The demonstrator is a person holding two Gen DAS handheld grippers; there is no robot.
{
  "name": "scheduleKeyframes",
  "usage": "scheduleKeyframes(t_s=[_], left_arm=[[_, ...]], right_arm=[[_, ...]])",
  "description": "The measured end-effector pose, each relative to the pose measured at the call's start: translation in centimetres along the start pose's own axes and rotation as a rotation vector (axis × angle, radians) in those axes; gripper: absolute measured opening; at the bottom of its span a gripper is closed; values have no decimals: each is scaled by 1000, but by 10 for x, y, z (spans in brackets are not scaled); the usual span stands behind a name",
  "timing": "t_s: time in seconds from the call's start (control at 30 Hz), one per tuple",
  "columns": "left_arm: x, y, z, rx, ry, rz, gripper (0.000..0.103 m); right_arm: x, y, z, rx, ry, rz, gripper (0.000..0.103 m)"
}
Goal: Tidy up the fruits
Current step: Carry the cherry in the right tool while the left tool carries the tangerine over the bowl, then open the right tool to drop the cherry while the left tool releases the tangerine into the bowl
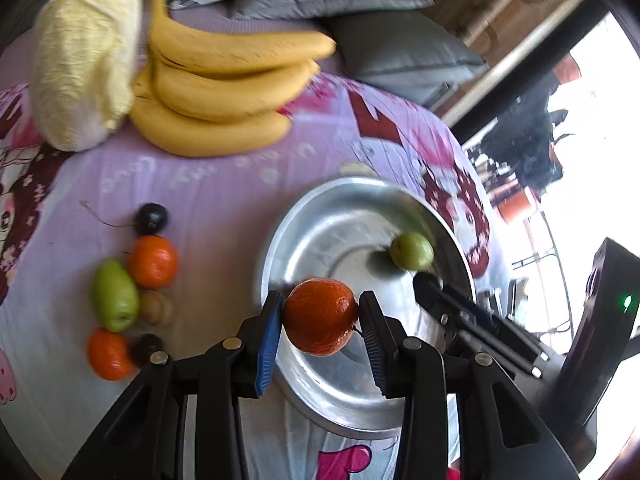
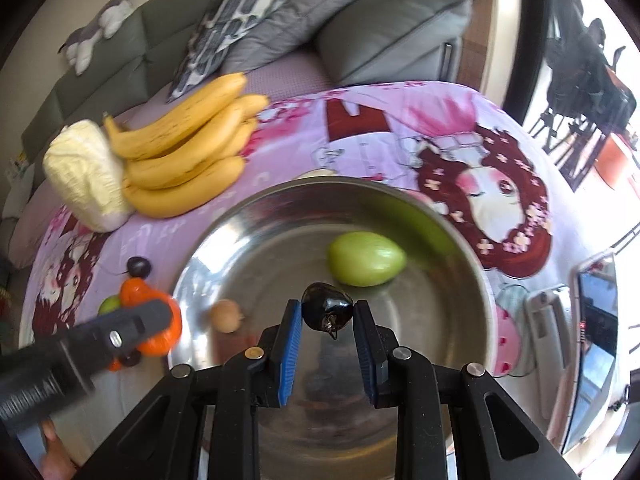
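My left gripper [image 1: 320, 308] is shut on an orange [image 1: 320, 320] and holds it over the near left rim of a steel bowl [image 1: 352, 192]. One green fruit [image 1: 412, 251] lies inside the bowl. My right gripper [image 2: 327, 312] is shut on a small dark plum [image 2: 327, 310] above the middle of the bowl [image 2: 460, 240], near the green fruit [image 2: 366, 258]. On the cloth left of the bowl lie two oranges [image 1: 153, 261], a green pear [image 1: 115, 295], a brown nut-like fruit [image 1: 157, 306] and two dark plums [image 1: 150, 218].
A bunch of bananas [image 1: 224, 80] and a pale cabbage [image 1: 84, 60] lie at the back left of the pink printed cloth [image 2: 400, 120]. Grey cushions [image 2: 384, 32] rise behind. A tablet or phone [image 2: 596, 320] stands at the right edge.
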State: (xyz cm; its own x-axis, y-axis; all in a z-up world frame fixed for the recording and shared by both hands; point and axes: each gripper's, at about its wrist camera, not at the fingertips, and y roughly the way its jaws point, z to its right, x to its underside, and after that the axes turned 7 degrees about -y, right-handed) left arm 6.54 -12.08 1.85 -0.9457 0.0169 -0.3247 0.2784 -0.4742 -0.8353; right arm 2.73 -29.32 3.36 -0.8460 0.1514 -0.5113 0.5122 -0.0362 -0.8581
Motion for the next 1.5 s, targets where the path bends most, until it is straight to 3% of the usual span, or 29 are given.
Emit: scheduleKeyframes(t_s=[0.5, 1.0, 1.3, 1.5], left_arm=[[12, 29, 13, -22, 37, -85, 40], [11, 32, 13, -20, 34, -90, 40], [9, 13, 15, -32, 47, -38, 40], [3, -8, 3, -135, 37, 47, 40]], right_arm=[[7, 13, 8, 11, 21, -67, 29], [7, 16, 9, 18, 30, -82, 29], [6, 13, 9, 7, 37, -54, 29], [5, 7, 4, -5, 24, -26, 29]])
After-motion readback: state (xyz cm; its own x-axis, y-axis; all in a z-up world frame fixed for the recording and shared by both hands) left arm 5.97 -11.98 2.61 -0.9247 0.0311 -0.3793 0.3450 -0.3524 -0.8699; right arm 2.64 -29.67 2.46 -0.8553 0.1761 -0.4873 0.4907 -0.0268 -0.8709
